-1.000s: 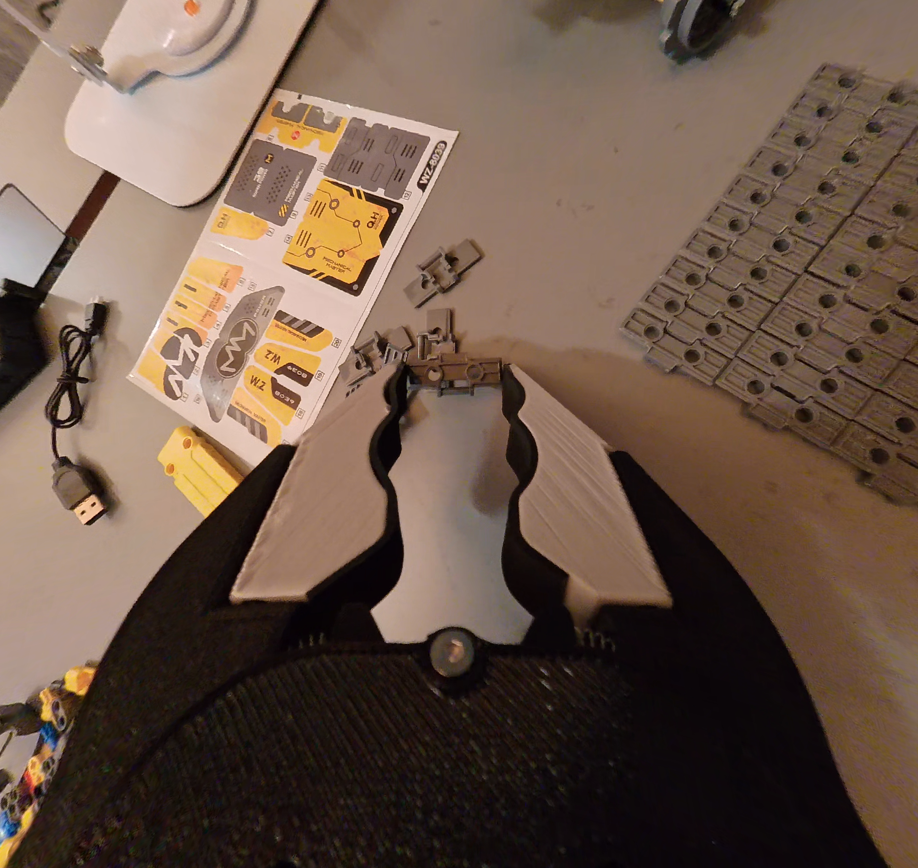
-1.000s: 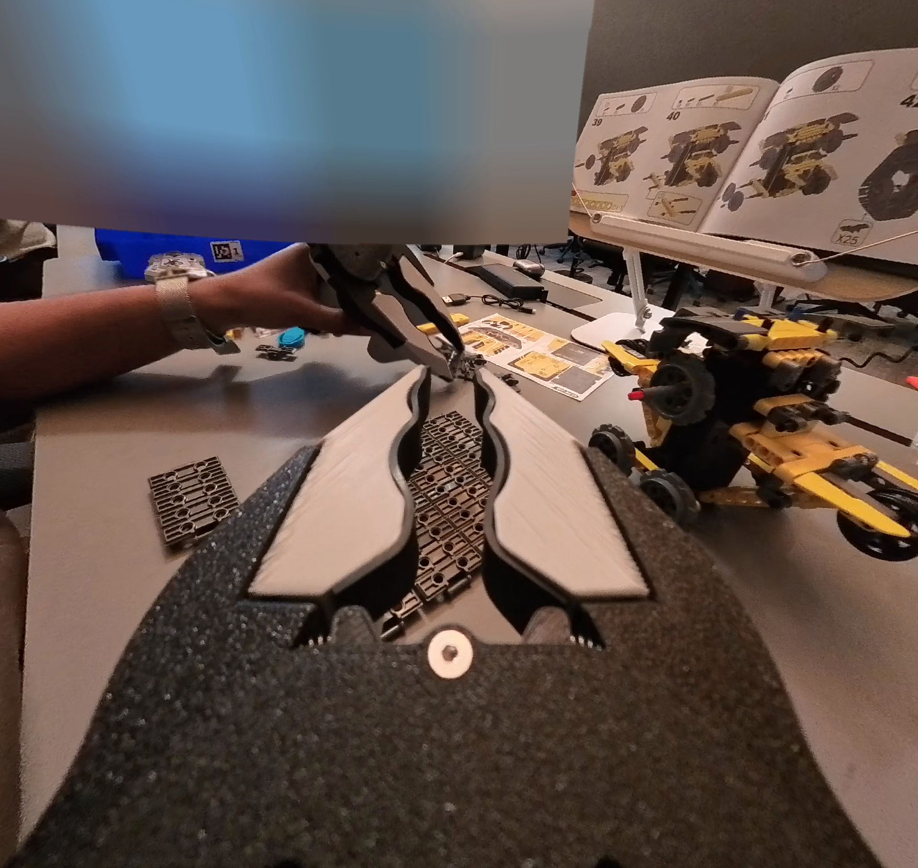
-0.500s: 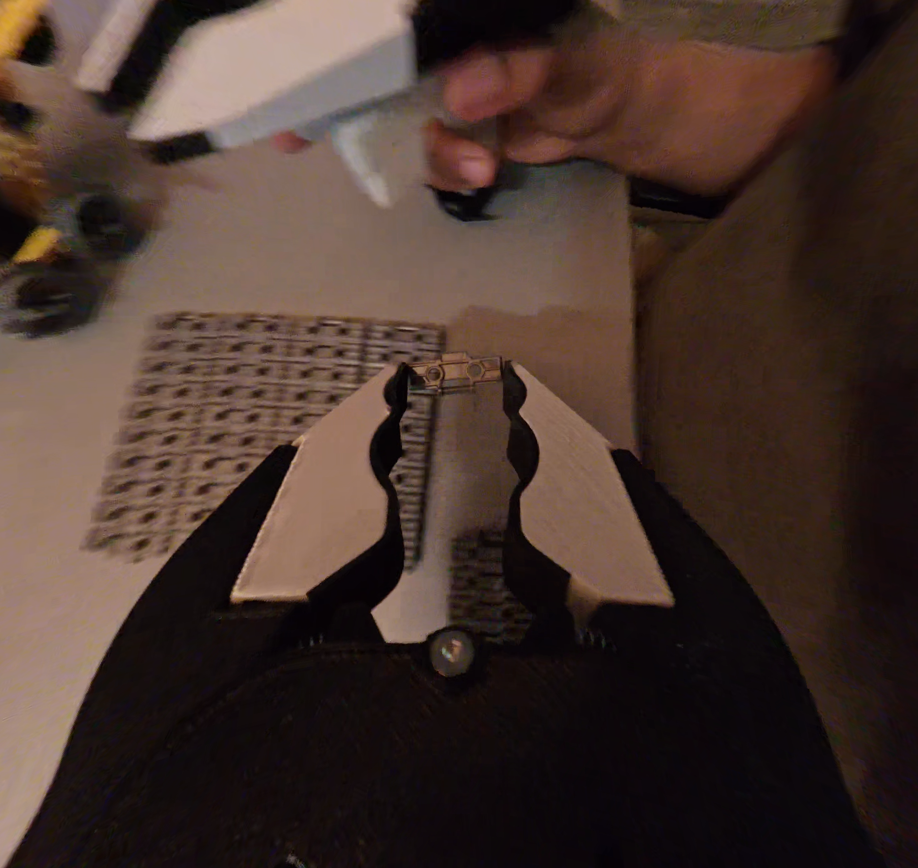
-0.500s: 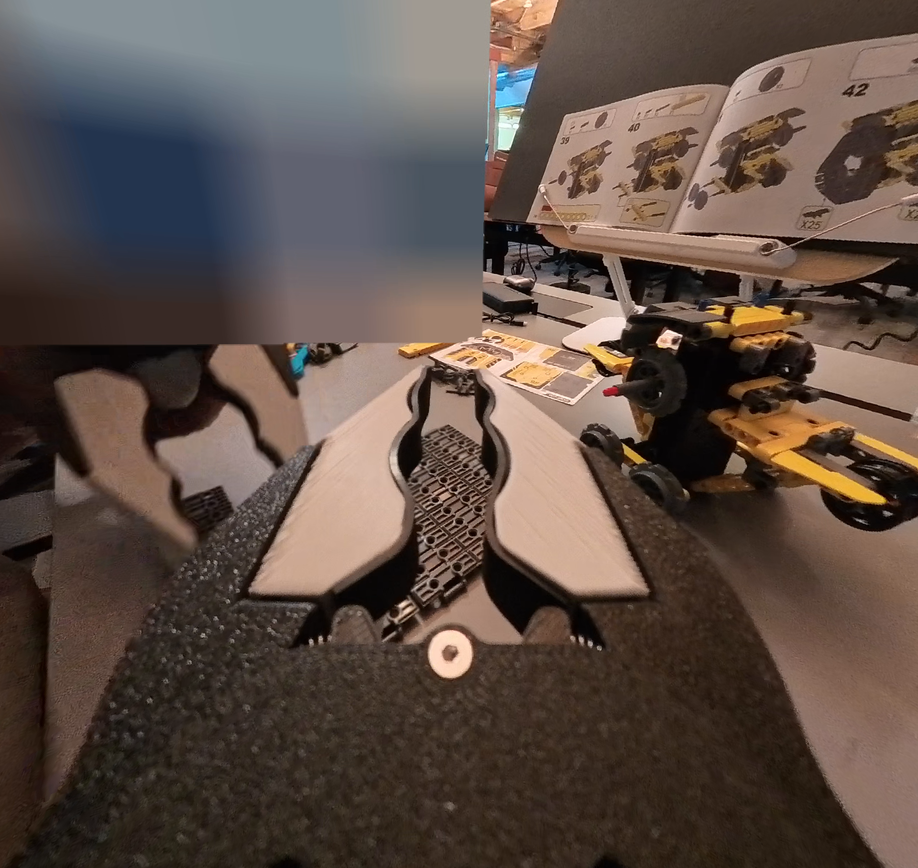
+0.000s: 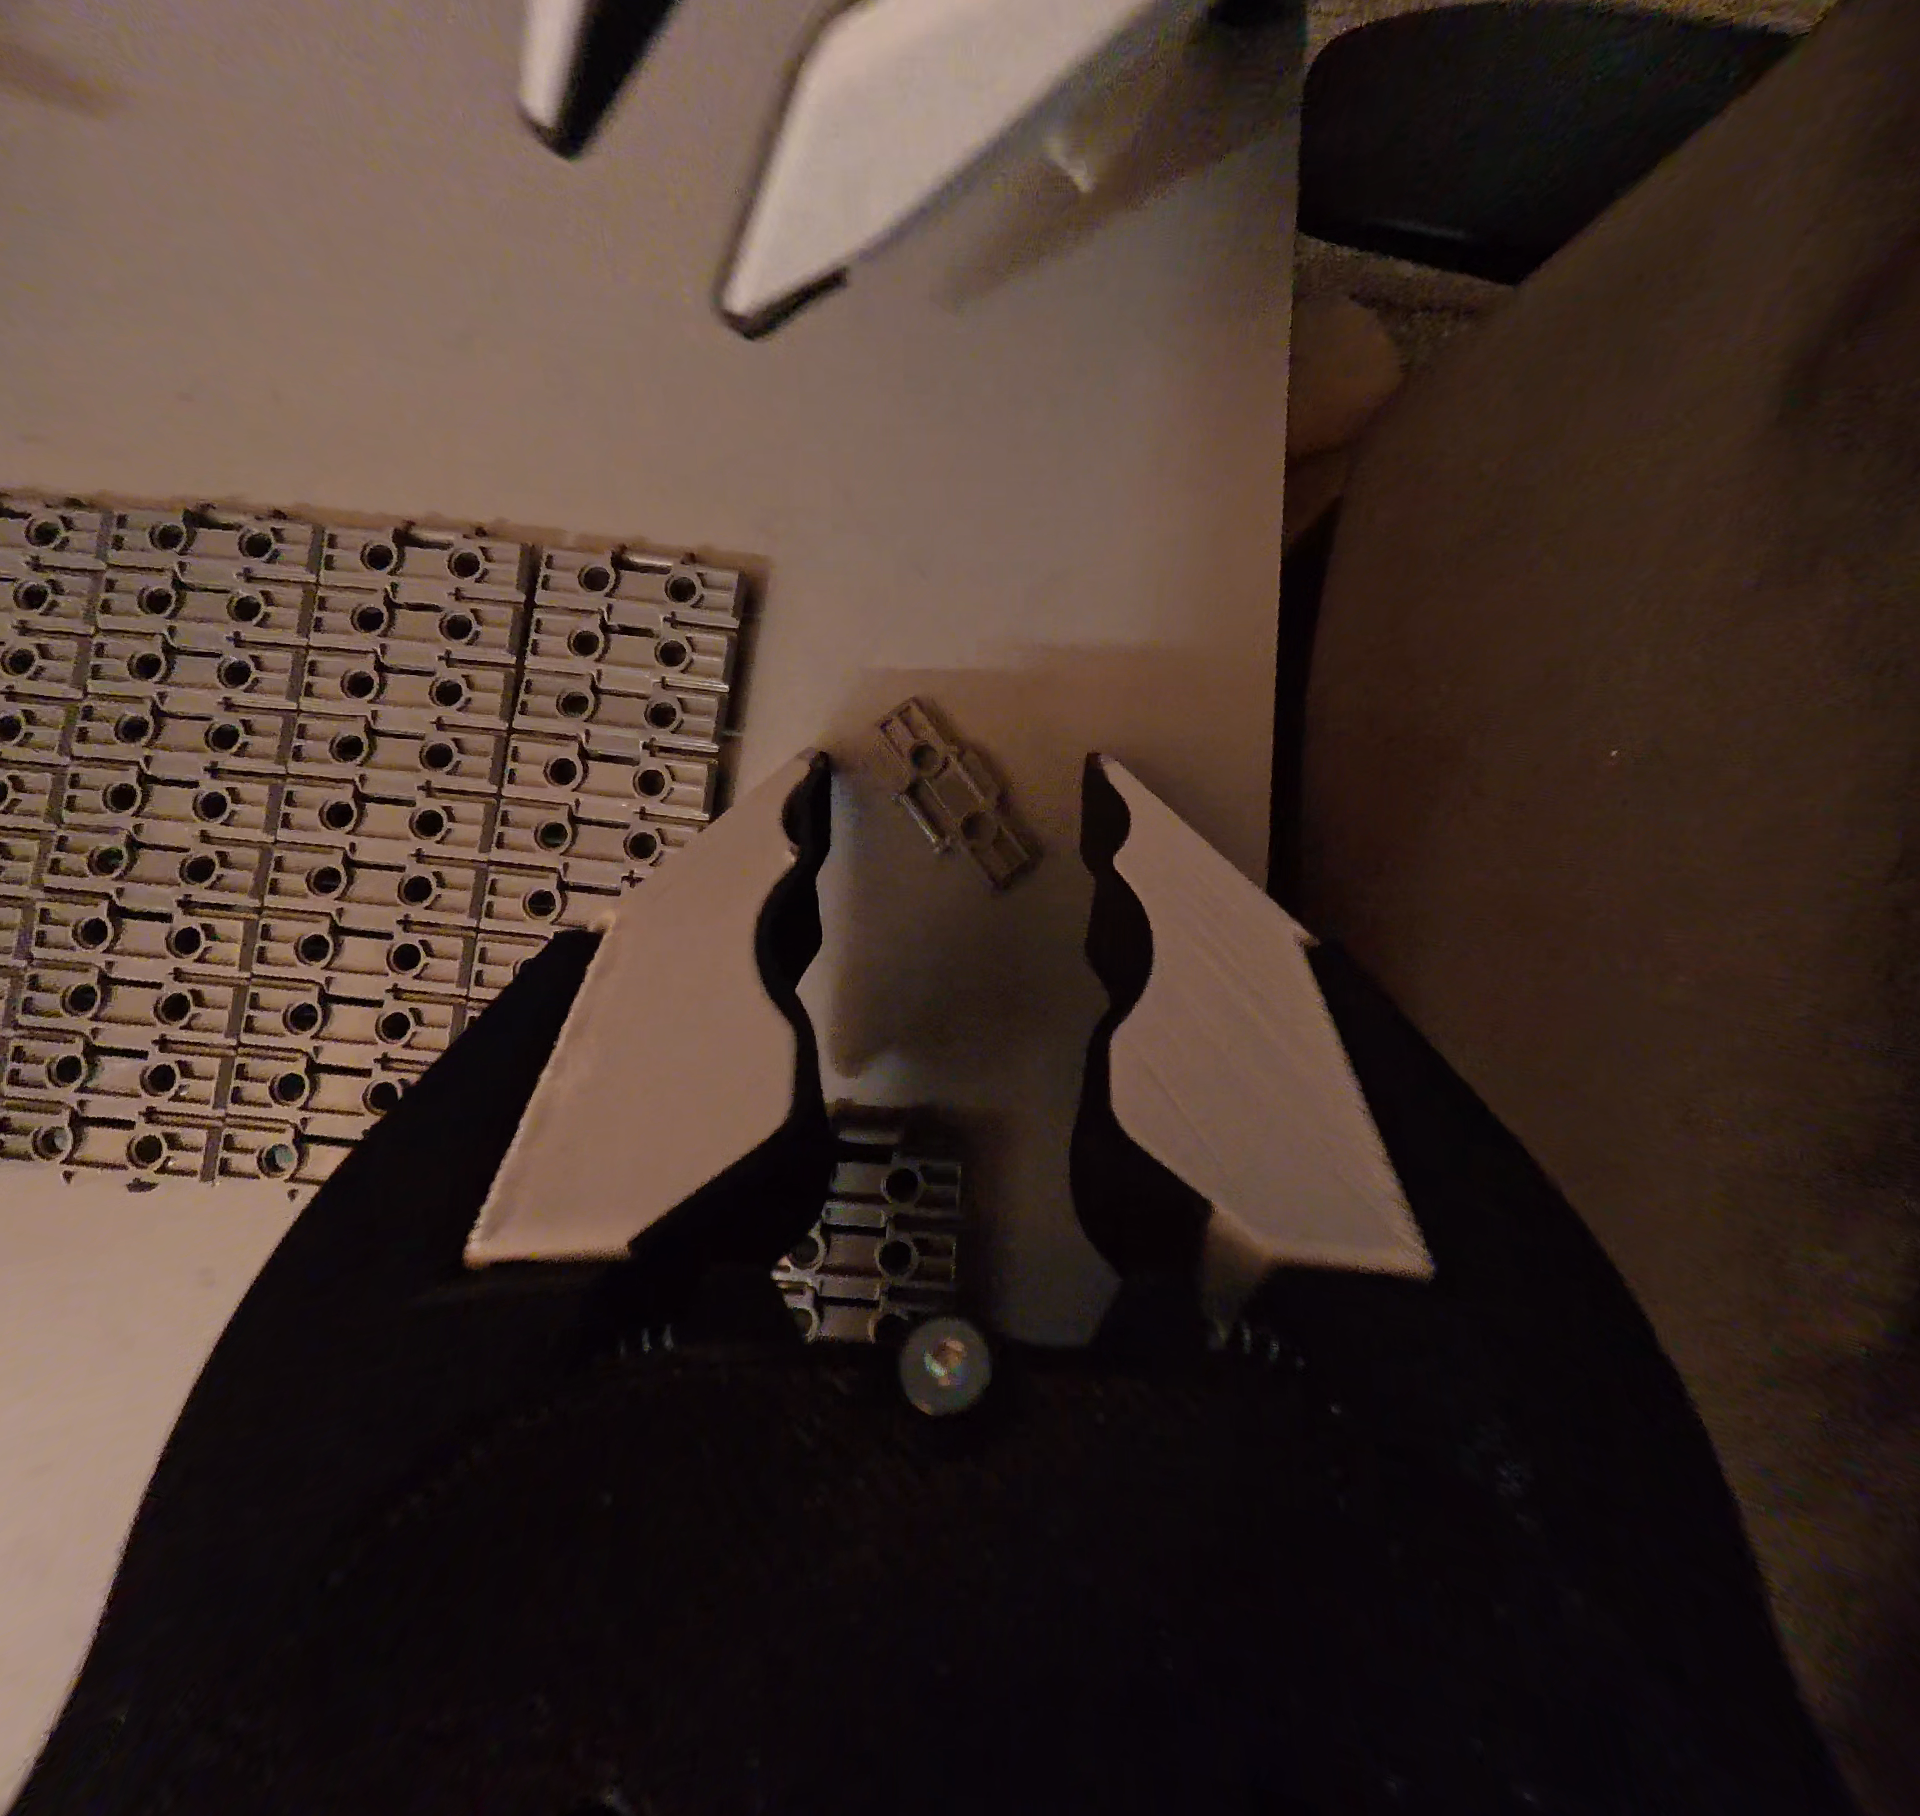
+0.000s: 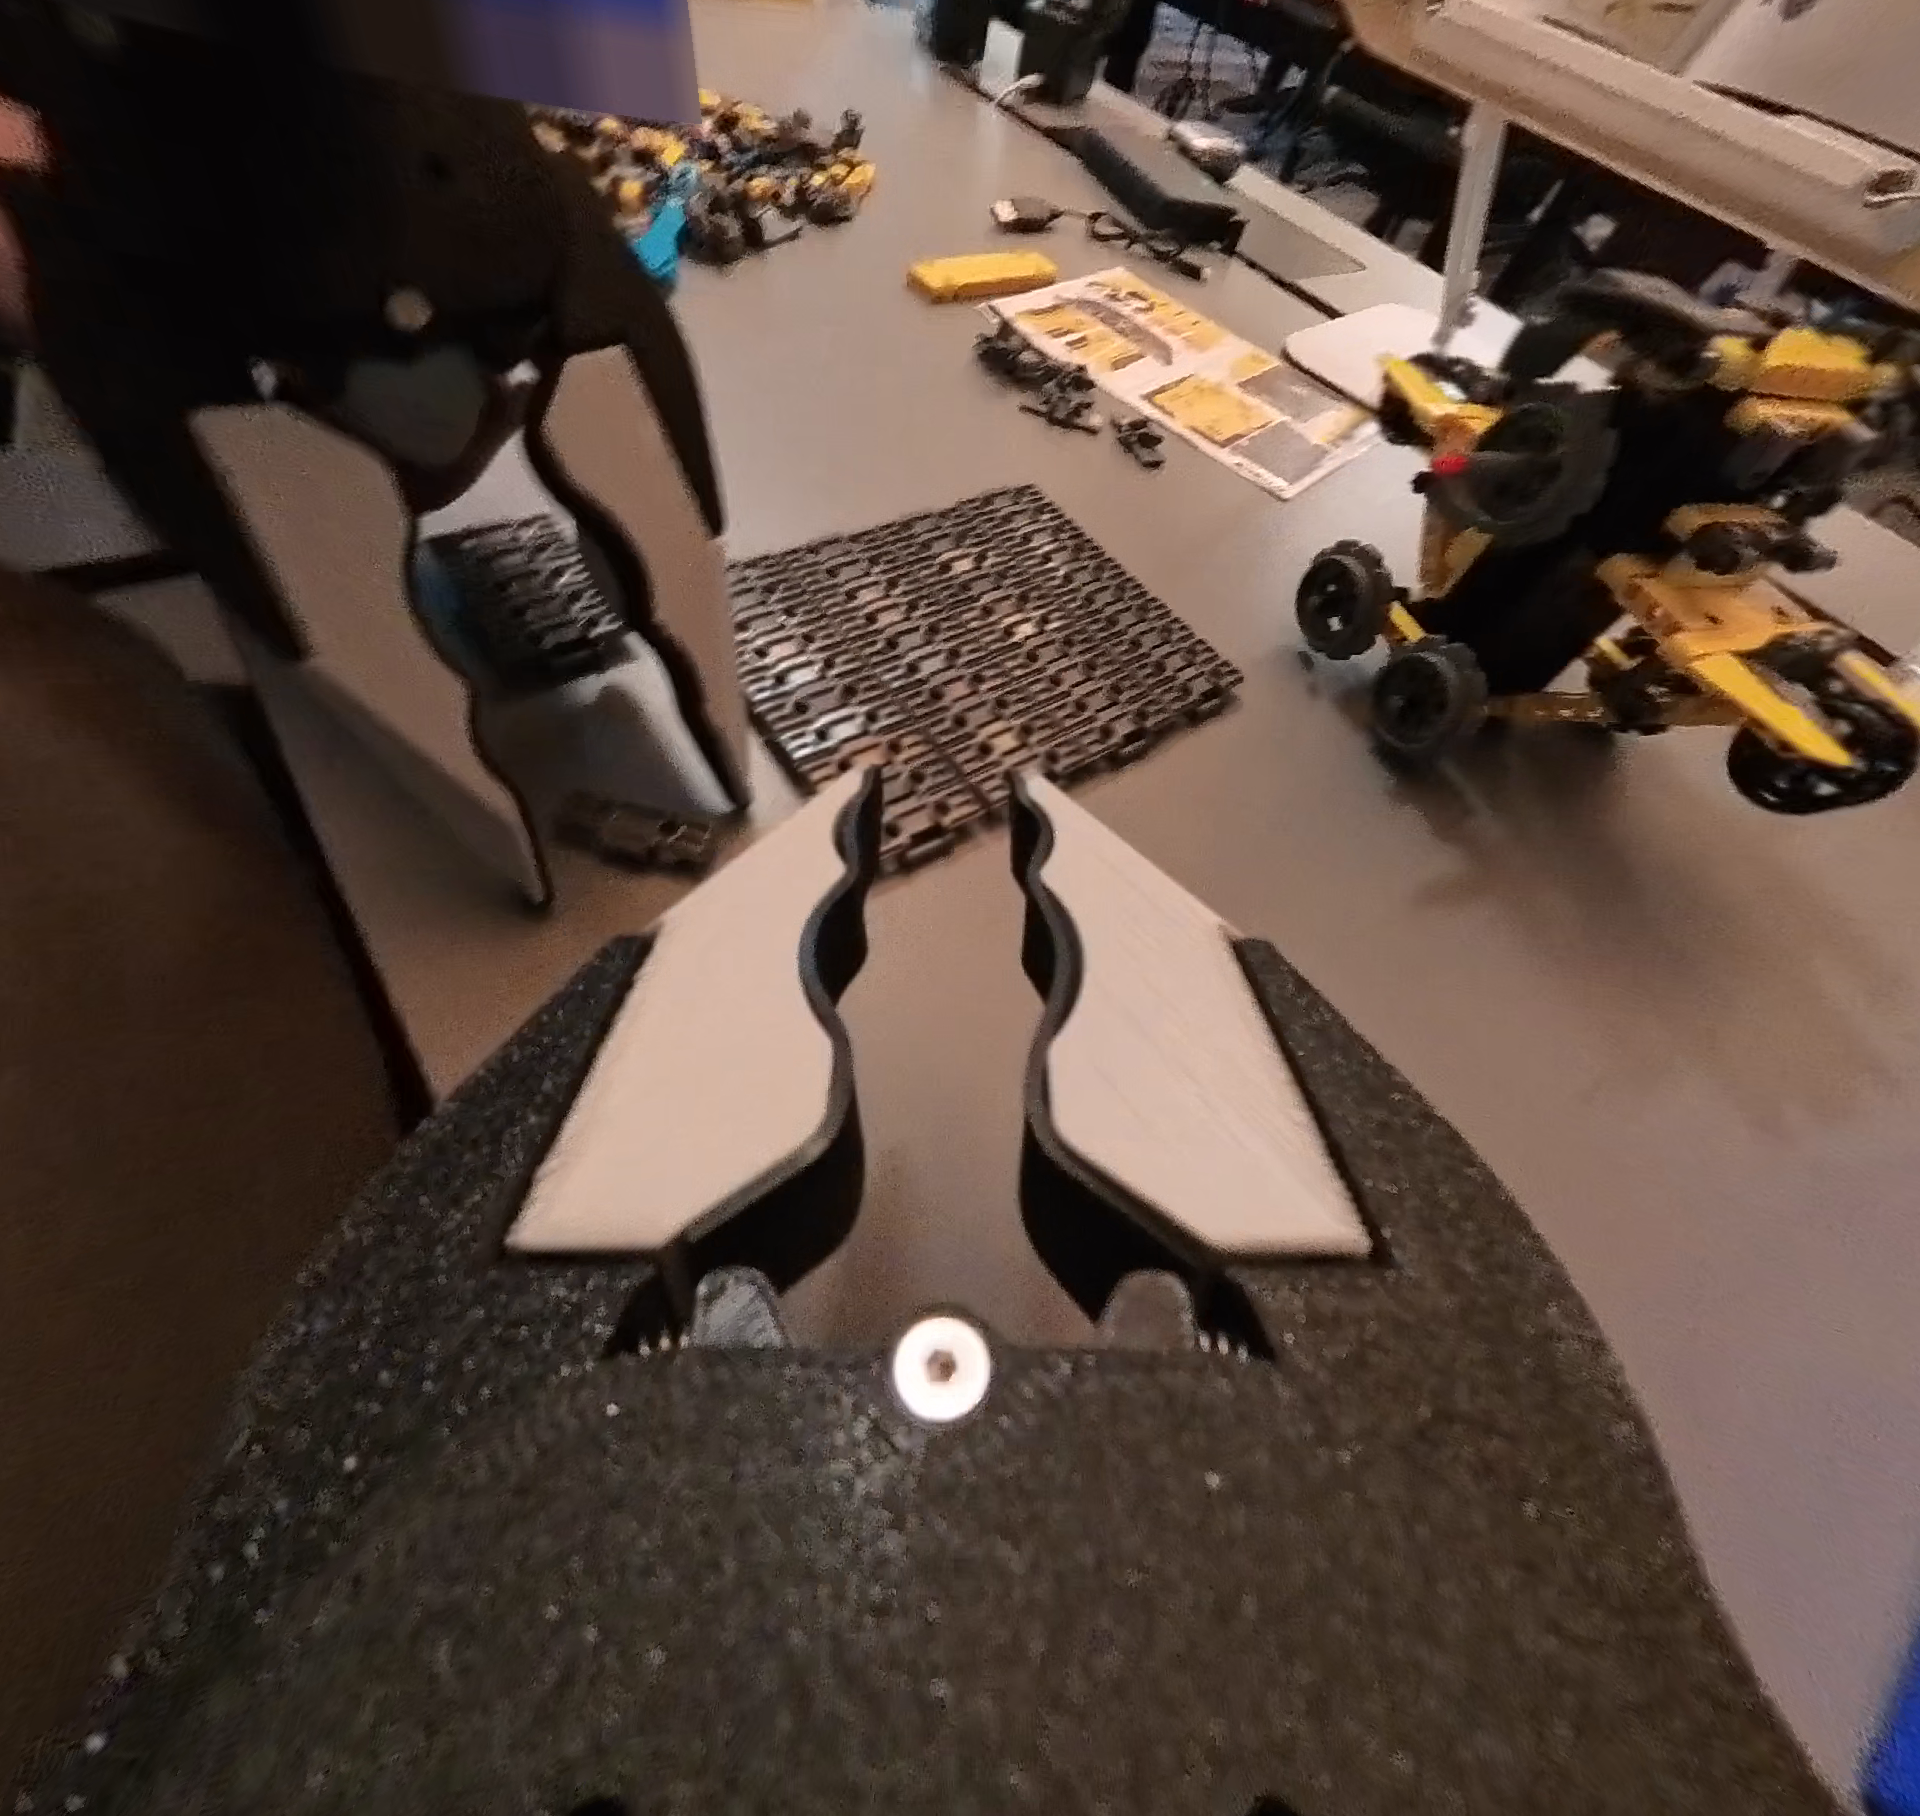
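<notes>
Left tool [image 5: 956, 764]: fingers spread wide, pinching nothing, pointing down at the grey surface [image 5: 416, 312]. Small grey link piece [image 5: 956, 795] lies flat on the surface between the fingertips, tilted, touching neither finger as far as can be seen. At 9 o'clock of the left tool, the big grey mat of linked pieces [image 5: 343, 831] lies flat; a second, smaller patch of links [image 5: 883, 1236] shows low between the fingers. At 12 o'clock, well apart, the right tool [image 5: 665, 208] hangs over the surface, blurred.

Right wrist view: right tool [image 6: 943, 784] also spread, a clear gap between the fingers, nothing gripped. At its 10 o'clock the left tool [image 6: 634, 852] stands tips-down, the link piece [image 6: 649, 836] dark on the surface beside the tips. Mat [image 6: 977, 654] lies at 12 o'clock, its near edge just behind the right tool's fingertips. At 1 o'clock, a sticker sheet [image 6: 1174, 364] with loose dark pieces [image 6: 1049, 384] along its near edge. At 2 o'clock, a yellow-and-black wheeled model [image 6: 1621, 561], near the mat but apart from it.
</notes>
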The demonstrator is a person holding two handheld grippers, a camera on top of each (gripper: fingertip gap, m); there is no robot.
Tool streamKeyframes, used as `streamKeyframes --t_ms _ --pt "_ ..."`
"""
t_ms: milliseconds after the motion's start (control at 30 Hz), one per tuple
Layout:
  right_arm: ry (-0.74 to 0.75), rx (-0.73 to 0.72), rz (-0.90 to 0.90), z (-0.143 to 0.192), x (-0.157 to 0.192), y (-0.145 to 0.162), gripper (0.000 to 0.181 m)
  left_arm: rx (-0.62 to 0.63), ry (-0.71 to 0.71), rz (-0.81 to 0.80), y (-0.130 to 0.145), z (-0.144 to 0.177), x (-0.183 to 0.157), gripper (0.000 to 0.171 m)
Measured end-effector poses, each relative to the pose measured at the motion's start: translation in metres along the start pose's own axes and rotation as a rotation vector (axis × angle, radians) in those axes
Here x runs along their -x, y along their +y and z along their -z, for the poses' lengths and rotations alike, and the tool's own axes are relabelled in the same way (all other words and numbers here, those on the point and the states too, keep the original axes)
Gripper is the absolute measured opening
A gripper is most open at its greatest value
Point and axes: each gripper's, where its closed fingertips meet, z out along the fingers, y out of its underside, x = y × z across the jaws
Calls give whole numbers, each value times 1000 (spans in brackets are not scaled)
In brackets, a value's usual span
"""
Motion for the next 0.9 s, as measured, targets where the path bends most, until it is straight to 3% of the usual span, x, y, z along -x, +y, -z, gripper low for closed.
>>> streamKeyframes --t_ms 200,300,633,900 --pt "-103 18 -2 3 29 1 23 -11 -34 32 3 8 0 49" --pt "-223 38 -23 -3 47 0 24 5 -71 42 10 11 3 49" --pt "-517 299 -98 -24 74 31 42 -15 -93 65 15 12 9 43" --pt "-584 343 -96 -19 84 38 36 -30 -126 53 15 16 16 35"
